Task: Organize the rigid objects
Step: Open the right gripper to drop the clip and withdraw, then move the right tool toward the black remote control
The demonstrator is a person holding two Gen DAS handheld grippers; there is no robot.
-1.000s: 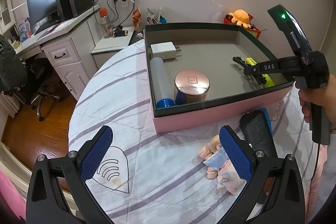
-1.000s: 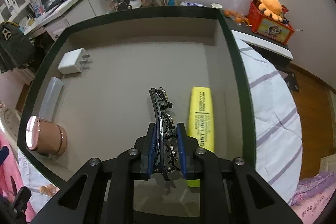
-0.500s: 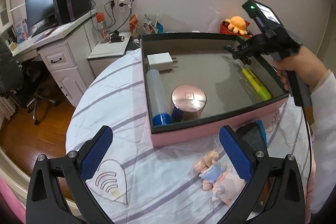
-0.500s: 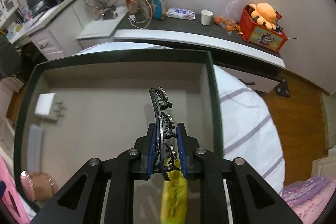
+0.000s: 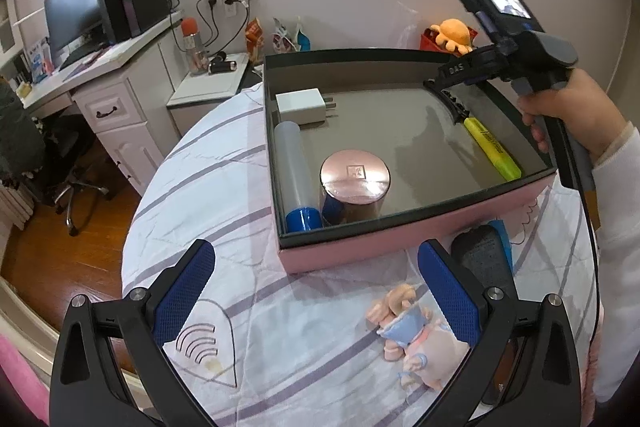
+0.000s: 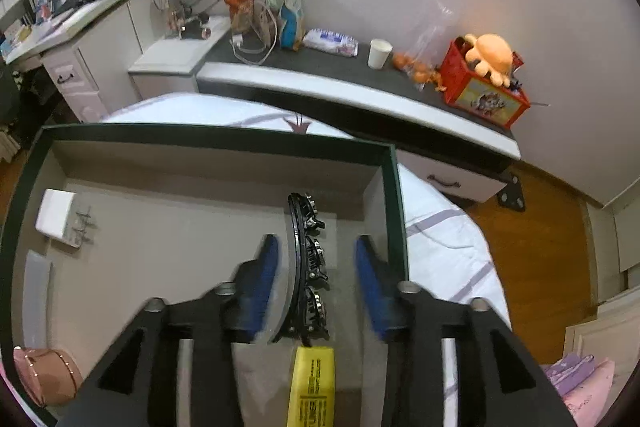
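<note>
Hair clip (image 6: 306,267) lying loose in box (image 6: 394,195), right hand-held gripper (image 6: 316,267) angled downward, jaws just opened around it

Behind the pink-topped jar (image 5: 355,183) in the box (image 5: 400,239), only a sliver of a blue thing showing. Below the box, dark remote (image 5: 482,259) partly hidden by the left gripper's finger (image 5: 448,297). Inside the box, right gripper's pads (image 6: 262,279) motion-blurred, highlighter (image 6: 312,387) cut off by the frame edge.
</note>
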